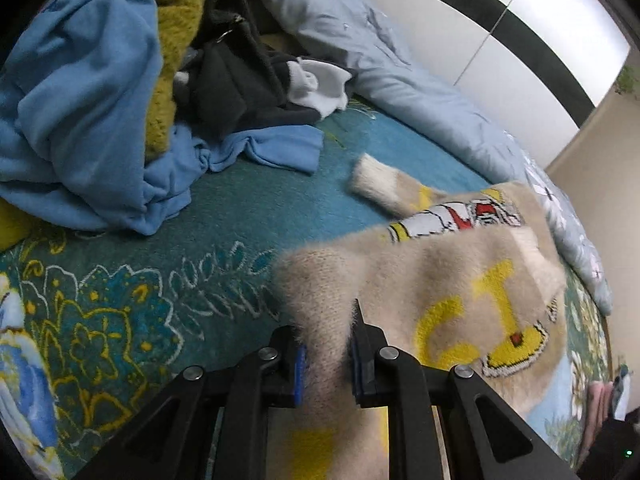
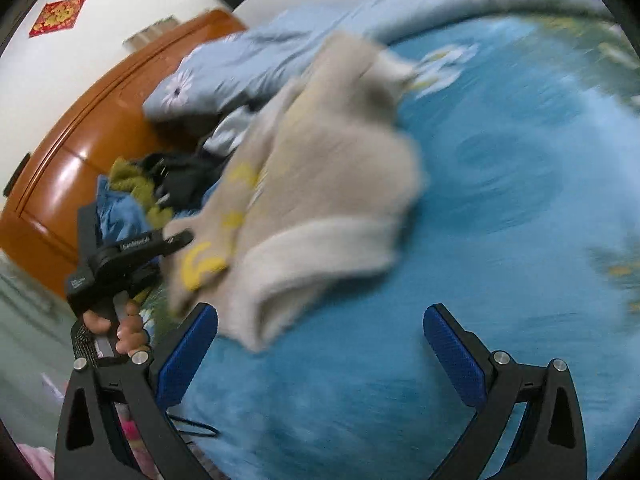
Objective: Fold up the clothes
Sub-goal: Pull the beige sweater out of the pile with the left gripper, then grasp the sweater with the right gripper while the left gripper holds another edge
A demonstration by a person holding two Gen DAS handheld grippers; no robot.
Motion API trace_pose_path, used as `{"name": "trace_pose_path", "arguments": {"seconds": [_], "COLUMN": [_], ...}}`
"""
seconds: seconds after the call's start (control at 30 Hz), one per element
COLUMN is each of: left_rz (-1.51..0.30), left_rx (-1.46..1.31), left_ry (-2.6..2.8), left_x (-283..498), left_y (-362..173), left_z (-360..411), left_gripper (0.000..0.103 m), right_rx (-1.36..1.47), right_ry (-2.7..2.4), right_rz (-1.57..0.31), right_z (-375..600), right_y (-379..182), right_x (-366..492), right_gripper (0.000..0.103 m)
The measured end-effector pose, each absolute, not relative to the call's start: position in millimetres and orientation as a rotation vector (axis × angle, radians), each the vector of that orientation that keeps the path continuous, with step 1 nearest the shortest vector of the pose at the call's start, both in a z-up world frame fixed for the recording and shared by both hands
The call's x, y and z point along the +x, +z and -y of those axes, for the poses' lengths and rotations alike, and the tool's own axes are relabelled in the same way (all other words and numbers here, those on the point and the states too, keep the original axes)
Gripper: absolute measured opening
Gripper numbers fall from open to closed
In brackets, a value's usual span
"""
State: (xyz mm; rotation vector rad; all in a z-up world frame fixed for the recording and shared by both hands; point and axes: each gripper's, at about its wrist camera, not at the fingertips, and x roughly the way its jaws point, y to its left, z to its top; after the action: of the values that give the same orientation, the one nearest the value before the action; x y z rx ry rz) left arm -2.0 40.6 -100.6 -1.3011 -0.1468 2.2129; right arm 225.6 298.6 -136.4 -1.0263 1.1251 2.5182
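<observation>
Beige sweater point(image 1: 440, 280) pinched in left tool point(image 1: 326, 360); right tool point(image 2: 320, 344) (spread wide) just beside its hem.

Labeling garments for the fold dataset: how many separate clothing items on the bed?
5 visible: beige sweater pinched by the left gripper; piled at the back, blue top, olive knit, black garment, white piece. The pile may hide more.

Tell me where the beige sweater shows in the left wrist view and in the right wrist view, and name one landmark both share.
Left wrist: the beige sweater fills lower right, its edge pinched in the left gripper.
Right wrist: beige sweater, blurred, at centre, beyond the open right gripper.
Shared landmark: the olive knit in the clothes pile.
</observation>
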Motion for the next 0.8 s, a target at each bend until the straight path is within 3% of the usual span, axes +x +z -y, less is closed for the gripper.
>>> {"name": "trace_pose_path", "arguments": {"seconds": [0.23, 0.43, 0.47, 0.5, 0.57, 0.7, 0.8], "left_rz": [0.188, 0.234, 0.228, 0.221, 0.195, 0.105, 0.033], "left_rx": [-1.316, -1.334, -1.33, -1.326, -1.315, -1.295, -1.288], "left_ry": [2.144, 2.041, 2.023, 2.005, 1.957, 1.822, 1.684], "left_x": [-3.5, -3.3, -0.3, 2.9, 12.5, 38.4, 66.2], "left_y": [-99.1, -100.0, -99.7, -99.3, -98.1, -98.9, -103.8], "left_z": [-41.6, -40.8, -42.6, -44.5, -53.6, -84.4, -113.7], "left_gripper": [0.018, 0.019, 0.019, 0.019, 0.019, 0.021, 0.022], "right_rx": [-1.053, -0.923, -0.9, -0.891, -0.878, -0.816, -0.754], "right_ry": [2.524, 2.456, 2.444, 2.423, 2.385, 2.349, 2.335], "right_rz": [-1.068, -1.24, -1.265, -1.283, -1.331, -1.354, -1.289], "right_z": [-278.8, -295.8, -300.5, -306.3, -318.4, -346.8, -373.7], "right_y": [-150.3, -152.1, -151.5, -151.7, -153.1, -141.7, -120.8], "right_x": [179.9, 177.2, 180.6, 183.8, 190.4, 211.4, 233.0], "right_gripper": [0.103, 0.1, 0.089, 0.069, 0.054, 0.035, 0.029]}}
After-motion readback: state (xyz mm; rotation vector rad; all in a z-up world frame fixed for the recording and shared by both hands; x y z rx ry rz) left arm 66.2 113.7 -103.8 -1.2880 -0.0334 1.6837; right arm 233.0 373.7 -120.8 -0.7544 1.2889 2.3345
